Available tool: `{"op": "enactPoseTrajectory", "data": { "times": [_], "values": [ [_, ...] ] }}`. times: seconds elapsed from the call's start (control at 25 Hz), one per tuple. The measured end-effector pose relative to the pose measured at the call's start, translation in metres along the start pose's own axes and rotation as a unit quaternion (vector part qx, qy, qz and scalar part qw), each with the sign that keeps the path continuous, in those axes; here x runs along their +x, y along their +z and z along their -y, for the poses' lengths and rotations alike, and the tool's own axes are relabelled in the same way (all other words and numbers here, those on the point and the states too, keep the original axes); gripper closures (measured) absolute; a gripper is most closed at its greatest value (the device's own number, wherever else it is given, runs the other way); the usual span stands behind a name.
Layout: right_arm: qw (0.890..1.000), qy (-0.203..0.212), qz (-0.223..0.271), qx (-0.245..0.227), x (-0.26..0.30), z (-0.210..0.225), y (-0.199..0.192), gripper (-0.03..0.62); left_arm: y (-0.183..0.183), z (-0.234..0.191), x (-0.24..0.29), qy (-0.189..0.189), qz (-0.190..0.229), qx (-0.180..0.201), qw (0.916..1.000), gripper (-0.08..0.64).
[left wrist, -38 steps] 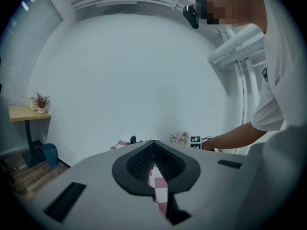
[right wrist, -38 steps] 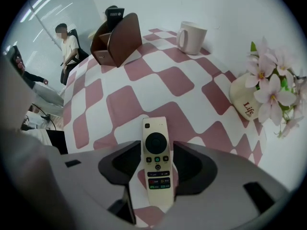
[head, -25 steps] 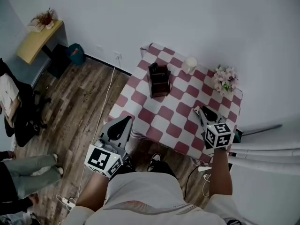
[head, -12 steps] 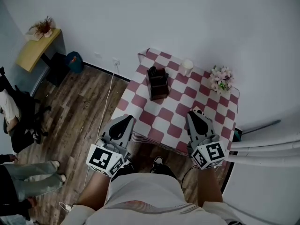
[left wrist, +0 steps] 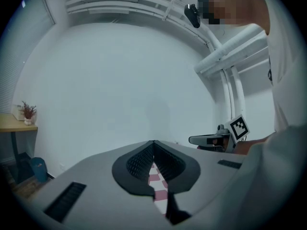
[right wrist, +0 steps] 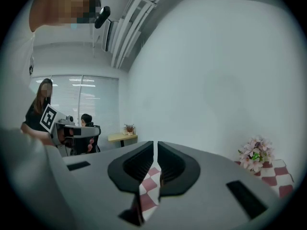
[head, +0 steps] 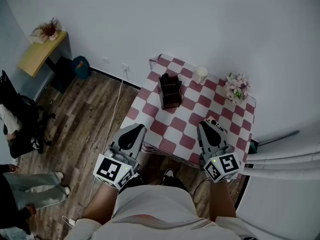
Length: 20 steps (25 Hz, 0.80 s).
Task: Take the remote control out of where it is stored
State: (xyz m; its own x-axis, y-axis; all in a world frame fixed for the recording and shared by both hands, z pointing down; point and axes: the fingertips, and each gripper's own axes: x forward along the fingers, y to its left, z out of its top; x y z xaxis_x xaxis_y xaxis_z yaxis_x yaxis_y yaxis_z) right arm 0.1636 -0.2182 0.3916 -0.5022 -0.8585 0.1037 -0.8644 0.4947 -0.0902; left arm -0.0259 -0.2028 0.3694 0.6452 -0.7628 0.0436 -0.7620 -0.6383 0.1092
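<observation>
Task not begun.
- Remote control: too small to pick out, likely inside dark brown box (head: 170,91) on red-and-white checked table (head: 186,128), well apart from both tongs.
- Left tongs (head: 139,128): pressed together, empty.
- Right tongs (head: 206,124): just been closing, almost together, nothing between.
- Left to do: reach, grab, lift out.

Plain white wall (head: 200,19) closing off far side. Wood-plank floor (head: 85,114) showing dark grain, white cable (head: 117,99) trailing across it. Square table (head: 172,134) (red-and-white check cloth) standing against wall. Yellow desk (head: 42,46) sitting in corner, teal bin (head: 80,64) beside it. Window blinds (right wrist: 91,97) glowing bright.
</observation>
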Motion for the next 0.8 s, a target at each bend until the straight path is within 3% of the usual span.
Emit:
{"op": "enactPoseTrajectory", "data": {
  "times": [0.24, 0.44, 0.56, 0.8],
  "values": [
    [1.000, 0.007, -0.002, 0.007, 0.009, 0.003, -0.006, 0.555, -0.003, 0.001, -0.001, 0.005, -0.003, 0.000, 1.0000, 0.552],
    [1.000, 0.023, -0.004, 0.000, 0.054, 0.029, -0.022, 0.547, -0.011, -0.001, -0.005, 0.017, -0.010, -0.004, 0.9998, 0.552],
    [0.999, 0.028, -0.021, -0.002, 0.090, 0.053, -0.034, 0.461, -0.019, 0.000, -0.007, 0.025, -0.022, -0.010, 0.9994, 0.552],
    [0.997, 0.059, -0.057, -0.008, 0.142, 0.079, -0.060, 0.423, -0.039, -0.005, -0.006, 0.044, -0.042, -0.030, 0.9977, 0.552]
  ]
}}
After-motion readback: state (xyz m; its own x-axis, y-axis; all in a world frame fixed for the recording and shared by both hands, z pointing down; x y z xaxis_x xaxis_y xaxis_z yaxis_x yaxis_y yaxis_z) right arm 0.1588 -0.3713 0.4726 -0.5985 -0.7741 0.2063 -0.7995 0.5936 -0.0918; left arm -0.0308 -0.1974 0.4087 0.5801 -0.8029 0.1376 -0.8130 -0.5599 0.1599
